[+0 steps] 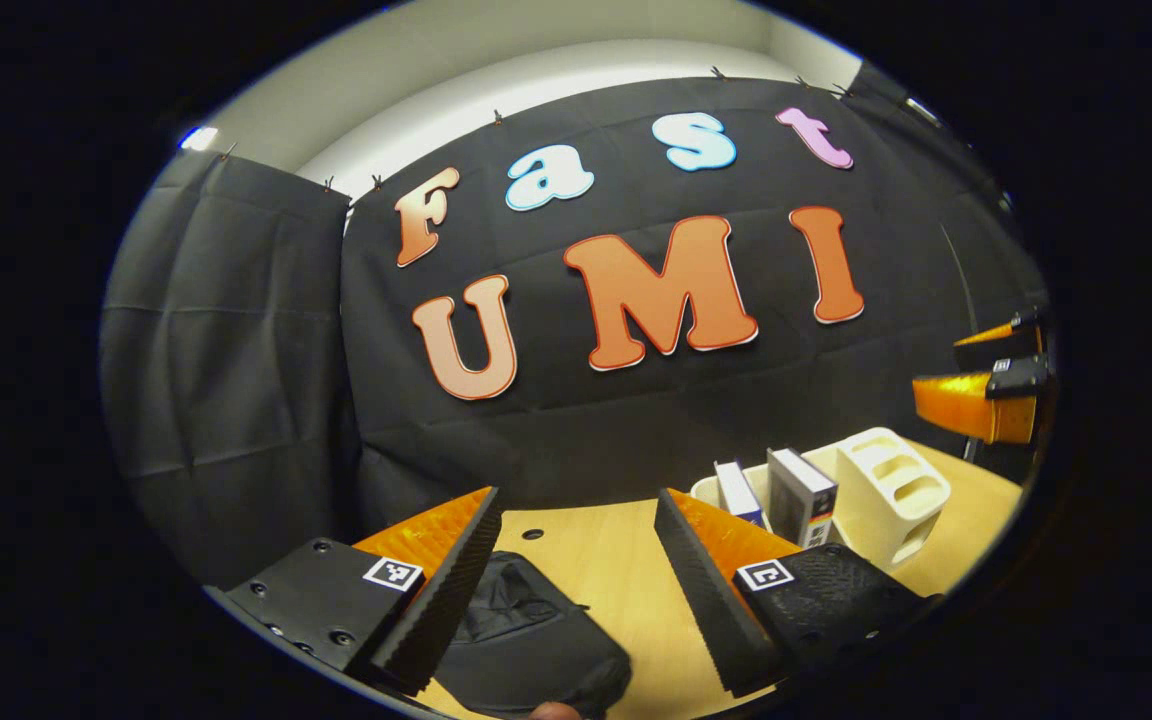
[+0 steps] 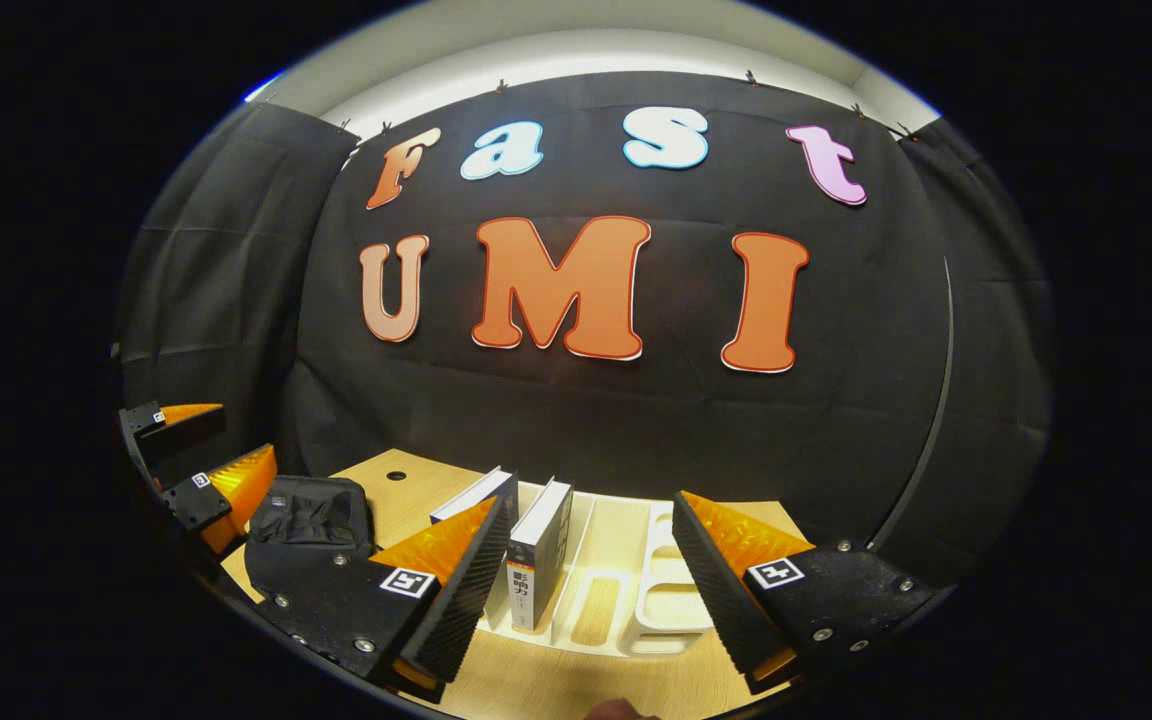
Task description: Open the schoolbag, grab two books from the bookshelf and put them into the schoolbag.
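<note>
Jaws of the left gripper [image 1: 576, 590] stood wide apart, holding nothing, above the closed schoolbag [image 1: 526, 640] at 6 o'clock. The right gripper [image 2: 591, 580] was likewise spread, framing two upright books [image 2: 541, 550] in the bookshelf [image 2: 676, 600] ahead. Opening the bag appeared pending; the next move required locating its zipper, which was indiscernible. The table [image 1: 596, 560] edge was cut off.

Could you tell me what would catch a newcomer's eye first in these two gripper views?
Probably the two books standing upright in the cream bookshelf on the wooden table, straight ahead of the open right gripper. Next, the black schoolbag lying on the table between the fingers of the open left gripper, with the bookshelf off to its right.
</note>
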The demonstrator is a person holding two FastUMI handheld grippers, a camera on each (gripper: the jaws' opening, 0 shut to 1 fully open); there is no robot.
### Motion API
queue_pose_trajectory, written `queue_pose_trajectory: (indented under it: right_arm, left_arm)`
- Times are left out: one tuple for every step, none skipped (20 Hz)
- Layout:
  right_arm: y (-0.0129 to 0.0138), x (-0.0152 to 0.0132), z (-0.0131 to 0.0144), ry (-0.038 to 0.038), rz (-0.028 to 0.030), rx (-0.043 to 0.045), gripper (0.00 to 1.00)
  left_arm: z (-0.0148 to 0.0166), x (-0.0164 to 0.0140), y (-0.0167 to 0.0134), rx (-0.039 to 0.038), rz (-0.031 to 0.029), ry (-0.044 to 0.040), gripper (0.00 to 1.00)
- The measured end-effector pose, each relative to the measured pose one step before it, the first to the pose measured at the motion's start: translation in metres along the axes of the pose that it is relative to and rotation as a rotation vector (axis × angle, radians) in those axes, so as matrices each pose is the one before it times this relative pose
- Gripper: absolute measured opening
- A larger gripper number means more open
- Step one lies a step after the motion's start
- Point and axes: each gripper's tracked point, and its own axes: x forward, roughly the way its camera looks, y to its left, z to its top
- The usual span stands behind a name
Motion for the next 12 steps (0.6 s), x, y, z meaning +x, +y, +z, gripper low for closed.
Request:
queue_pose_trajectory:
  right_arm:
    - [0.00378,0.00163,-0.00109,0.00733,-0.00334,-0.00389,0.98]
    - [0.00429,0.00140,0.00020,0.00112,-0.00685,-0.00177,0.98]
    - [0.00491,0.00072,-0.00026,0.00131,-0.00093,-0.00055,0.98]
    - [0.00346,0.00141,-0.00090,0.00513,-0.00557,-0.00400,0.98]
    - [0.00303,0.00071,-0.00193,0.00708,-0.00283,-0.00406,0.98]
    - [0.00200,0.00084,-0.00067,0.00482,-0.00745,-0.00437,0.98]
    - [0.00075,0.00012,-0.00013,0.00439,-0.00667,-0.00099,0.98]
    - [0.00094,0.00017,-0.00252,0.00645,-0.00691,0.00011,0.98]
    - [0.00038,0.00030,-0.00213,0.00763,-0.00822,0.00176,0.98]
    - [0.00083,-0.00038,-0.00126,0.00661,-0.00378,0.00251,0.98]
    - [-0.00076,-0.00024,-0.00185,0.00578,-0.00748,-0.00019,0.98]
    - [-0.00044,-0.00053,-0.00174,0.00575,-0.00390,-0.00142,0.98]
  left_arm:
    - [-0.01092,-0.00126,0.00479,0.01898,0.00103,0.01462,1.00]
    - [-0.00940,0.00209,0.00423,0.02257,-0.00105,0.00802,1.00]
    - [-0.01224,0.00190,0.00279,0.02754,-0.00474,0.01225,1.00]
    - [-0.01109,0.00119,0.00155,0.02977,-0.00593,0.01374,0.99]
    - [-0.01242,0.00277,-0.00043,0.03270,-0.00903,0.00810,0.99]
    - [-0.01110,0.00238,-0.00187,0.02842,-0.01100,0.00799,0.99]
    - [-0.01230,0.00117,-0.00375,0.03252,-0.01242,0.00730,0.99]
    - [-0.00961,0.00113,-0.00434,0.03011,-0.01351,0.01031,0.98]
    - [-0.00906,0.00276,-0.00417,0.03445,-0.01162,0.00588,0.98]
    - [-0.00852,0.00214,-0.00388,0.02801,-0.01204,0.00737,0.98]
    - [-0.00912,0.00180,-0.00593,0.03194,-0.01463,0.00484,0.98]
    - [-0.00816,0.00231,-0.00760,0.02939,-0.01641,0.00965,0.98]
